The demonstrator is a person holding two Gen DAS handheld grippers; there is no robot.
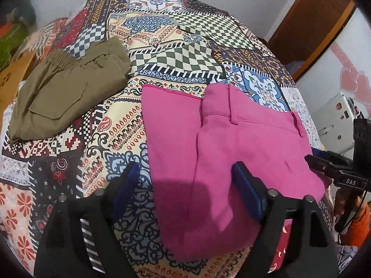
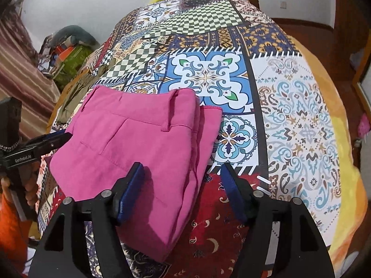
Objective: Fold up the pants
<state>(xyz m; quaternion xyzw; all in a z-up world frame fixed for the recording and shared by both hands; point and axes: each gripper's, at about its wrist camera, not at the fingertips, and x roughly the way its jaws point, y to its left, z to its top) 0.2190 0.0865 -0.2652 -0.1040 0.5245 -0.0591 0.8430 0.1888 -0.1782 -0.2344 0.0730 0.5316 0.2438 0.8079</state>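
Folded pink pants lie flat on the patterned bedspread, waistband away from me; they also show in the right wrist view. My left gripper is open, hovering above the pants' near left edge, holding nothing. My right gripper is open above the pants' near right edge, holding nothing. The right gripper's tip shows at the right of the left wrist view; the left gripper's tip shows at the left of the right wrist view.
Folded olive pants lie on the bedspread left of the pink ones. Clutter and bags sit beyond the bed's left side. A wooden door and a white sewing machine stand to the right. An orange blanket borders the bed's right edge.
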